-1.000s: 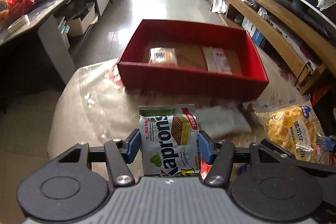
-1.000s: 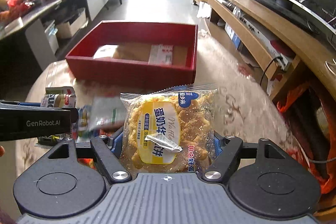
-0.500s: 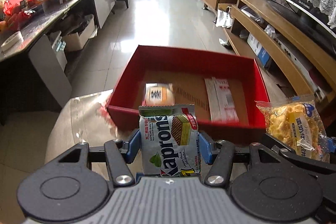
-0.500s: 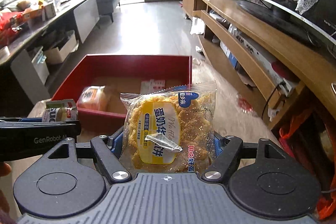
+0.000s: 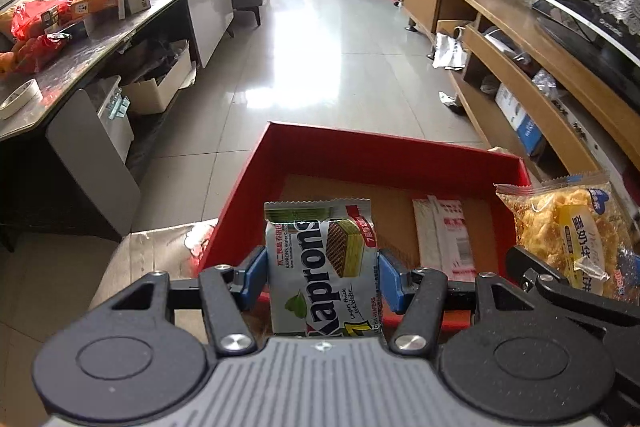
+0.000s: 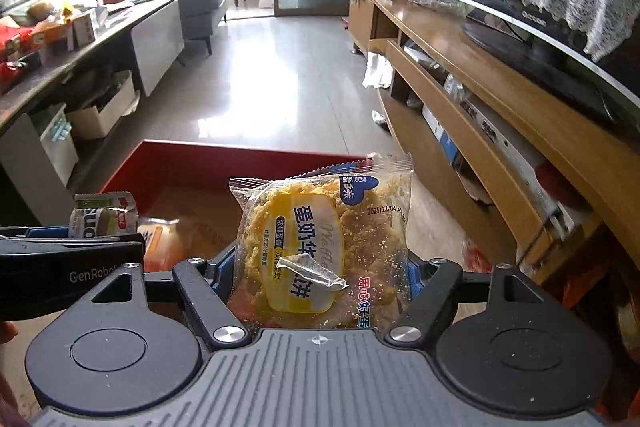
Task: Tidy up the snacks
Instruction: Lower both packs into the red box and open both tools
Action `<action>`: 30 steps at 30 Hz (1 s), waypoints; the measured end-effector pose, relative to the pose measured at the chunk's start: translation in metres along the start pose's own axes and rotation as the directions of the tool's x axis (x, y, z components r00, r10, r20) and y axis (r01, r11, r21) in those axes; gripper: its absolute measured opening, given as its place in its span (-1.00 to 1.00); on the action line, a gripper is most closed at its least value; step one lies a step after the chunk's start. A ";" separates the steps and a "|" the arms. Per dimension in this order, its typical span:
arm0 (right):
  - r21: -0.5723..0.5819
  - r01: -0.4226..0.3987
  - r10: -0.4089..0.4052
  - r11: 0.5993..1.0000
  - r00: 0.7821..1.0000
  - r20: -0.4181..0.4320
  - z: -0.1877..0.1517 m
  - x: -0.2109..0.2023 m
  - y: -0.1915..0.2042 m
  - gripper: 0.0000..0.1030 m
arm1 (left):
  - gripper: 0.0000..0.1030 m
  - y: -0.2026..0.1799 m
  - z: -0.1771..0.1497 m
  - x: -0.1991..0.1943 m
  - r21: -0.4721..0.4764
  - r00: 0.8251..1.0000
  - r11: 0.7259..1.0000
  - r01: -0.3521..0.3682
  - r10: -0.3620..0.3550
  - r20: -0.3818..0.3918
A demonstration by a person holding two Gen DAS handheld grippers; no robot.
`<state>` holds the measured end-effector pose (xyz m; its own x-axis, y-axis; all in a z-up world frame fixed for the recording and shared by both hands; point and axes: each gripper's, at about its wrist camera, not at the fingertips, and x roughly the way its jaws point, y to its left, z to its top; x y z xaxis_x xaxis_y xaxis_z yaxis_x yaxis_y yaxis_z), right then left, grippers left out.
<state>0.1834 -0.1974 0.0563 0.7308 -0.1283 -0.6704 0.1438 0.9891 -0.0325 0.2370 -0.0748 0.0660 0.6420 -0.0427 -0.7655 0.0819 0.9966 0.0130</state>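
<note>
My left gripper (image 5: 322,277) is shut on a Kaprons wafer packet (image 5: 322,259), held upright over the near edge of the red box (image 5: 360,151). My right gripper (image 6: 320,275) is shut on a clear bag of yellow egg cake (image 6: 324,247), also above the red box (image 6: 248,151). The same egg cake bag (image 5: 568,227) shows at the right of the left wrist view, and the wafer packet (image 6: 104,219) at the left of the right wrist view. Inside the box lie a white sachet (image 5: 444,235) and an orange-wrapped snack (image 6: 160,243).
The box rests on a table with a clear cover (image 5: 156,251). A dark counter (image 5: 100,39) crowded with packets runs along the left. A wooden TV bench (image 6: 500,115) runs along the right. Tiled floor (image 5: 320,59) stretches beyond the box.
Both grippers have moved forward with their snacks, from over the table to above the red box. The box now fills the lower middle of both views; the grips are unchanged.
</note>
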 end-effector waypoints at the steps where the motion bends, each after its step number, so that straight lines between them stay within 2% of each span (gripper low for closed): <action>1: -0.009 -0.001 0.001 1.000 1.000 0.001 0.003 0.005 0.001 0.55 | 0.05 0.000 0.002 0.003 0.002 1.000 1.000 -0.004 0.004 0.001; 5: -0.011 -0.008 0.008 1.000 1.000 0.014 0.009 0.020 0.002 0.55 | 0.05 -0.006 0.009 0.018 0.024 0.999 0.999 -0.036 0.036 0.010; 13: 0.027 -0.036 0.036 0.999 0.999 -0.012 0.008 0.053 -0.005 0.55 | 0.04 -0.015 0.014 0.048 0.046 0.998 0.997 -0.057 0.058 -0.008; 30: -0.001 -0.049 0.049 0.999 0.998 -0.047 0.004 0.079 0.001 0.61 | 0.07 -0.015 0.013 0.076 0.043 0.993 0.994 -0.105 0.107 -0.048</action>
<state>0.2438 -0.2064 0.0065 0.7049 -0.0765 -0.7052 0.1074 0.9942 -0.0004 0.2945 -0.0942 0.0157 0.6098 0.0679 -0.7896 0.0465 0.9915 0.1212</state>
